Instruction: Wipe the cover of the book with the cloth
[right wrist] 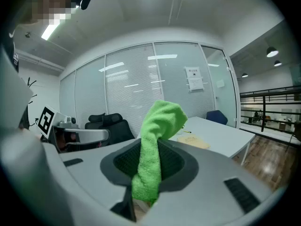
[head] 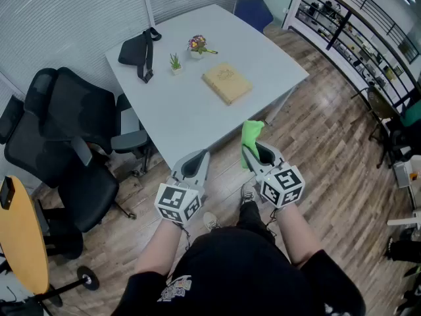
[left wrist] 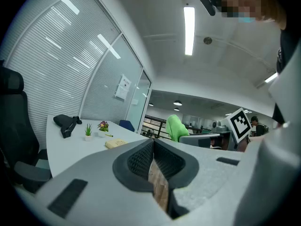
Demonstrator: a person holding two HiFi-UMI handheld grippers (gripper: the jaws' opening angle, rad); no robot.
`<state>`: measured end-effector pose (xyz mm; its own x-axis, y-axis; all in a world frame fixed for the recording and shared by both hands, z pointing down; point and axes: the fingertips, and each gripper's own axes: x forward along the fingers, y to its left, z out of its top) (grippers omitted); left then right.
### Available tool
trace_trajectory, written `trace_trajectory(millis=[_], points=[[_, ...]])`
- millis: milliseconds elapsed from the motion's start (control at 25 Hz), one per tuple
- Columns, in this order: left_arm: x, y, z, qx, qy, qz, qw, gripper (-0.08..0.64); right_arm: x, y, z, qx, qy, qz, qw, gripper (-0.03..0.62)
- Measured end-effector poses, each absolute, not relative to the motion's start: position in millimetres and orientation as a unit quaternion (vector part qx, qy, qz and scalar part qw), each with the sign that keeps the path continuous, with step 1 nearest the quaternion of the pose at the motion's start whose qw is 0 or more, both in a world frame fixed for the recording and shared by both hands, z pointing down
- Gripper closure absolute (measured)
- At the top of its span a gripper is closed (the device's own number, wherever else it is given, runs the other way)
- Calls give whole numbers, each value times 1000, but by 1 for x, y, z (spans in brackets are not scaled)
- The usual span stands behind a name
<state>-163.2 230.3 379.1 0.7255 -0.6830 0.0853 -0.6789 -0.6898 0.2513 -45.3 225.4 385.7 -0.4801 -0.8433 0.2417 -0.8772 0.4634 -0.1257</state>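
- Book (head: 226,81): tan cover, closed, lying flat on the white surface (head: 191,114).
- Cloth (head: 250,138): bright green, bunched, standing upright, pinched between the right gripper's (head: 253,153) fingers.

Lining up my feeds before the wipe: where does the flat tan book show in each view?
Head view: flat tan book, upper centre, on the white table.
Left gripper view: book small, left of centre, on the tabletop.
Right gripper view: book right of the green cloth.
Shared landmark: the white table under it.

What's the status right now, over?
Left gripper shut, empty. Right gripper clamps green cloth. Book on table, untouched. Nothing blocks it.
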Motion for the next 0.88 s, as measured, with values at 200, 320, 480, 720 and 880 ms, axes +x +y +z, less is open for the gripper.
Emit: trace_trajectory(millis=[200,320,480,720,880], points=[[-158,224,381,918,-373,-4,135,554,-40,219,388,502,-854,119,70,495],[-151,220,382,917,-376,1,135,554,-33,215,390,501,-854,123,66,496],[-143,210,383,915,-380,4,136,554,-23,203,390,499,-856,129,52,495],[-125,188,381,912,-389,9,132,552,-2,181,387,493,-860,126,47,495],[-113,170,384,906,-401,15,132,552,14,159,387,487,-863,128,45,494]])
